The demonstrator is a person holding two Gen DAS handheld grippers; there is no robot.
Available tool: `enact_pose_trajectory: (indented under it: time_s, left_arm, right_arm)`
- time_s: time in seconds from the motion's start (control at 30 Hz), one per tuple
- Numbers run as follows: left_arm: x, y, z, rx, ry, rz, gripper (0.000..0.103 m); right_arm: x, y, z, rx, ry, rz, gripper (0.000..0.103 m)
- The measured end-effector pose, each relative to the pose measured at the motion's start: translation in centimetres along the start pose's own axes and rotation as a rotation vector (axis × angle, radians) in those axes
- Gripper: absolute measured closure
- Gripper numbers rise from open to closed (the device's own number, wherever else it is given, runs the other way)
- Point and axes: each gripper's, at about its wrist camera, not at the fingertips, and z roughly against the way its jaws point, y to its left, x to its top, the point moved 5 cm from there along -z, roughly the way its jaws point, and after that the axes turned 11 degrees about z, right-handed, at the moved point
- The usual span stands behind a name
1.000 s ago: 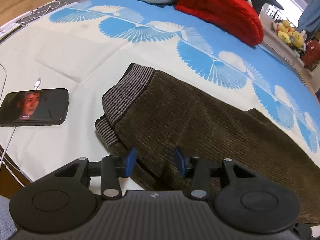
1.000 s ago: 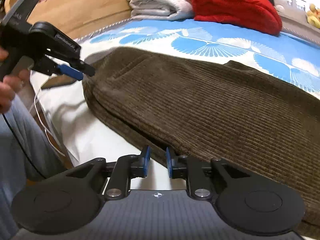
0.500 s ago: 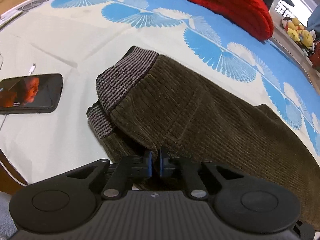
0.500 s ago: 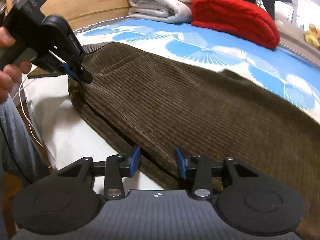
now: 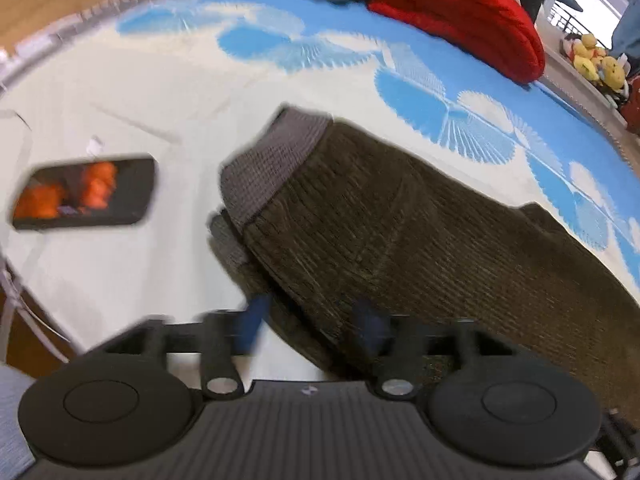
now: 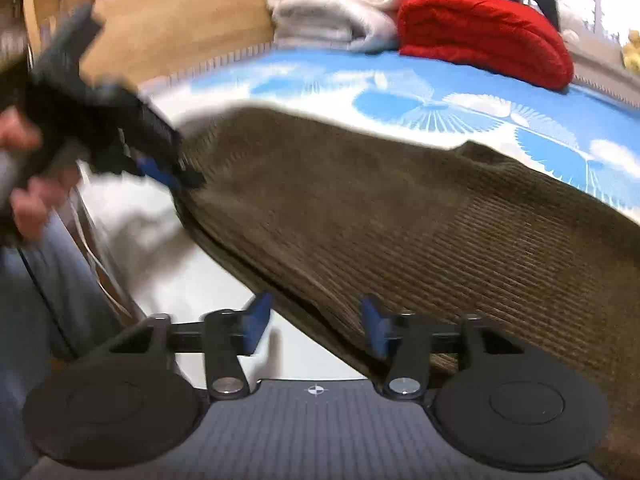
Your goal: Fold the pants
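Observation:
Brown corduroy pants [image 5: 400, 232] with a grey striped waistband [image 5: 264, 172] lie folded lengthwise on the bed; they also fill the right wrist view [image 6: 400, 216]. My left gripper [image 5: 310, 320] is open, its blue pads on either side of the pants' near edge below the waistband. It shows in the right wrist view [image 6: 168, 172] at the pants' left end. My right gripper [image 6: 314, 326] is open, its pads straddling the pants' near folded edge further along the leg.
A phone [image 5: 86, 192] with a lit screen and white cable lies on the bed left of the waistband. A red cushion [image 5: 460, 12] and folded white blankets [image 6: 332, 4] sit at the far end. The bed edge is near my grippers.
My left gripper, shut on the pants' edge half a second ago, has opened. My right gripper has opened wider. Both views are blurred by motion.

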Motion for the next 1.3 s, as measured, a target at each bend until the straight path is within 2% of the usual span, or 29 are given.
enact_pose_trajectory:
  time_s: [0.03,0.1,0.13,0.17,0.2,0.23,0.27,0.3,0.33,0.37,0.4,0.43,0.47,0.53,0.63,0.7,0.77,0.87,0.93,1.03,1.13,1.2,1.23,1.3]
  left_arm:
    - [-0.2,-0.5,0.9,-0.012,-0.038,-0.011,0.035]
    - [-1.1,-2.0,1.6,-0.06,-0.051,-0.054,0.035]
    - [-1.8,-3.3,1.5,-0.102,-0.042,-0.087,0.035]
    - [-2.7,-4.4,0.9,-0.122,-0.024,-0.124,0.035]
    - [-3.7,-5.5,0.1,-0.128,-0.002,-0.165,0.035]
    - [-4.8,-6.4,-0.9,-0.117,0.021,-0.216,0.035]
    - [-5.7,-6.8,-1.7,-0.078,0.03,-0.261,0.035]
    - [-6.8,-7.1,-2.3,-0.025,0.001,-0.326,0.032]
    - [-7.5,-7.3,-2.1,-0.013,-0.057,-0.382,0.03]
    - [-7.8,-7.3,-1.8,0.005,-0.091,-0.418,0.024]
    - [-7.9,-7.2,-1.6,0.025,-0.105,-0.433,0.017]
    - [-7.8,-7.0,-1.6,0.041,-0.108,-0.434,0.014]
    - [-7.6,-6.8,-1.6,0.05,-0.096,-0.426,0.014]
    - [-7.0,-6.2,-1.3,0.059,-0.059,-0.4,0.014]
    - [-6.9,-6.4,0.2,0.089,-0.058,-0.399,0.014]
    - [-6.8,-7.2,1.8,0.048,-0.076,-0.396,0.014]
    - [-6.9,-8.6,3.2,-0.013,-0.087,-0.39,0.012]
    - [-8.0,-11.6,4.8,-0.09,-0.075,-0.417,0.012]
    - [-9.2,-14.2,5.2,-0.138,-0.048,-0.46,0.012]
    - [-11.1,-17.2,5.1,-0.169,-0.058,-0.517,0.012]
    - [-13.1,-19.2,4.2,-0.16,-0.084,-0.56,0.012]
    - [-14.4,-20.3,2.8,-0.15,-0.078,-0.599,0.012]
    - [-15.1,-20.7,2.0,-0.14,-0.063,-0.621,0.012]
    - [-16.5,-21.1,0.0,-0.113,-0.015,-0.665,0.012]
  right_arm:
    - [0.3,-0.3,0.6,0.006,-0.026,-0.033,0.05]
    - [0.5,-1.5,1.3,-0.026,-0.073,-0.089,0.056]
    - [0.4,-2.2,1.1,-0.072,-0.055,-0.094,0.071]
    - [0.1,-2.7,0.4,-0.105,-0.009,-0.083,0.081]
    - [-0.7,-3.1,-0.8,-0.135,0.072,-0.071,0.081]
    - [-1.6,-3.5,-1.7,-0.153,0.118,-0.071,0.084]
    - [-1.7,-3.5,-1.6,-0.165,0.085,-0.053,0.084]
    - [-1.5,-3.3,-1.3,-0.172,0.091,-0.034,0.084]
    - [-1.2,-3.3,-0.9,-0.183,0.087,-0.03,0.084]
    - [-1.2,-3.7,-0.1,-0.206,0.074,-0.042,0.083]
    - [-1.5,-4.4,0.4,-0.245,0.085,-0.054,0.079]
    - [-2.0,-5.3,0.7,-0.295,0.121,-0.062,0.074]
    - [-3.0,-6.6,0.9,-0.357,0.18,-0.071,0.061]
    - [-4.2,-8.7,2.2,-0.392,0.185,-0.117,0.047]
    - [-6.0,-11.8,5.3,-0.514,0.243,-0.199,0.044]
    - [-7.1,-14.2,7.9,-0.628,0.274,-0.259,0.044]
    - [-7.7,-16.5,11.8,-0.691,0.198,-0.354,0.042]
    - [-8.6,-19.8,18.5,-0.718,0.007,-0.581,0.03]
    - [-10.0,-21.6,22.1,-0.734,-0.098,-0.701,0.029]
    - [-13.6,-24.0,27.0,-0.824,-0.2,-0.864,0.029]
    - [-18.3,-26.1,30.5,-0.938,-0.281,-1.061,0.029]
    - [-21.0,-27.7,31.2,-0.944,-0.317,-1.188,0.035]
    - [-21.8,-28.5,31.1,-0.91,-0.329,-1.219,0.043]
    - [-22.5,-29.6,30.3,-0.833,-0.344,-1.223,0.052]
